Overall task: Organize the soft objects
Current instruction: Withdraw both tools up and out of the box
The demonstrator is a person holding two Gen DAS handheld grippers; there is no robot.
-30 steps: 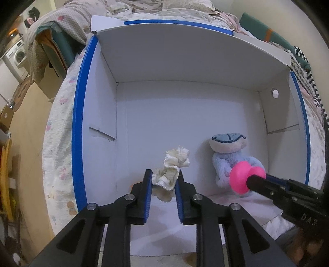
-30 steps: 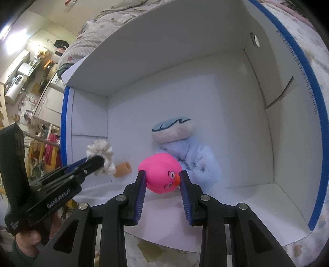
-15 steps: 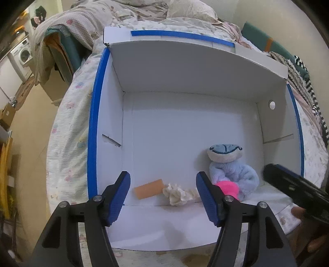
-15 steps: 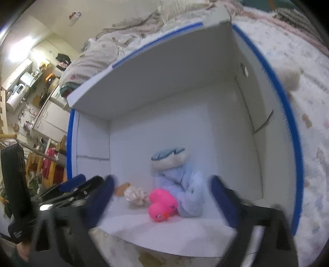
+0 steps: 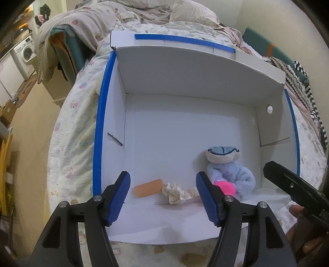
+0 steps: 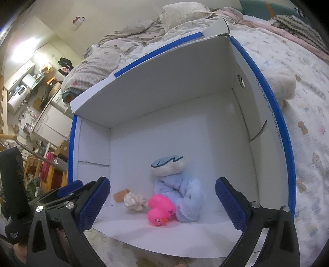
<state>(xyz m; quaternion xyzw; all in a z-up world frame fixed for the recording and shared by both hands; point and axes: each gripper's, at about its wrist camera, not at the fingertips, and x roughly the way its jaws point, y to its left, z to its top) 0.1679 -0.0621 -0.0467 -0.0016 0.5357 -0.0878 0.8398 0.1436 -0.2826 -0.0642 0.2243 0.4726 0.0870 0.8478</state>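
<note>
A white box with blue rims (image 5: 100,131) (image 6: 273,115) stands on the bed. Inside, near its front wall, lie an orange sponge block (image 5: 148,188) (image 6: 121,195), a cream scrunchie (image 5: 176,193) (image 6: 134,202), a pink rubber duck (image 5: 226,187) (image 6: 161,210) and a light blue plush toy (image 5: 228,166) (image 6: 178,193). My left gripper (image 5: 163,197) is open and empty above the box's front edge. My right gripper (image 6: 162,205) is open and empty, also above the front edge. The duck rests against the plush.
The box sits on a patterned bedsheet (image 5: 74,127). Pillows and blankets (image 5: 156,14) lie behind it. A fluffy cream object (image 6: 281,84) lies on the bed right of the box. A washing machine (image 5: 25,52) and floor are at the left.
Both grippers opened and pulled back up from the box. The scrunchie dropped from the left gripper and the pink duck from the right; both now lie on the box floor.
</note>
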